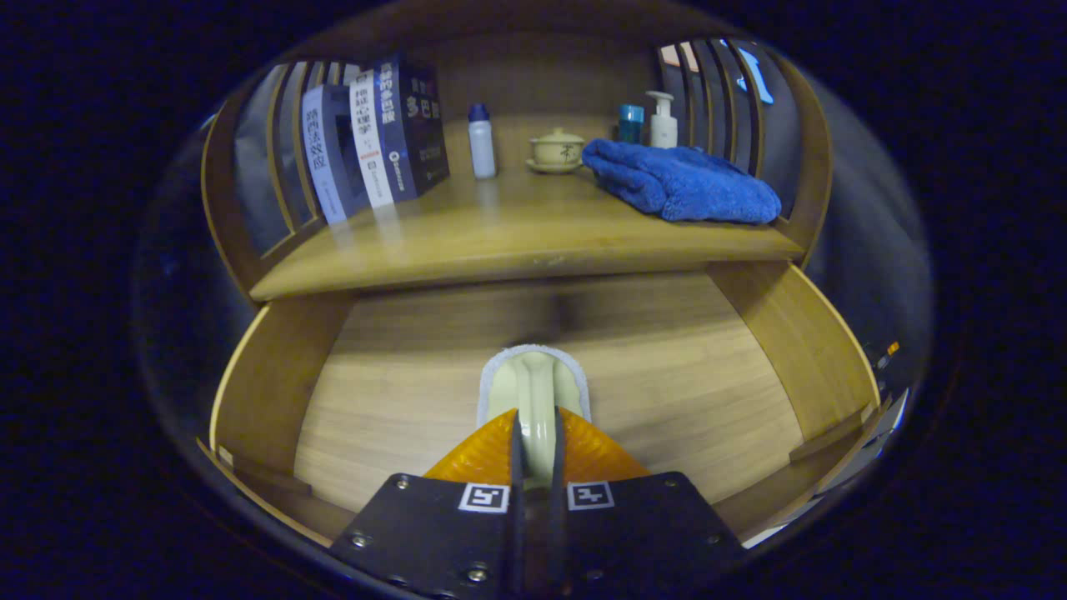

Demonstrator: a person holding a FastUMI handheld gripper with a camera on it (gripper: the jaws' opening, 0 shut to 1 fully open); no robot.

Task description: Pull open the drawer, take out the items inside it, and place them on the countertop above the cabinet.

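The wooden drawer point(275, 375) stands pulled open below me, its floor bare around the fingers. My gripper point(534, 433) is shut on the raised handle of a pale green scrubbing pad point(533, 379) with a white fuzzy rim. The pad sticks out just ahead of the fingertips, over the middle of the drawer floor. Whether it rests on the floor or hangs above it, I cannot tell. Beyond the drawer lies the wooden countertop point(500, 242).
On the countertop, several books point(375, 133) lean at the left, then a white bottle with a blue cap point(482, 142), a lidded cup on a saucer point(557, 150), a teal cup point(631, 123) and a pump bottle point(663, 121). A blue towel point(679, 183) lies at the right. Slatted rails close both sides.
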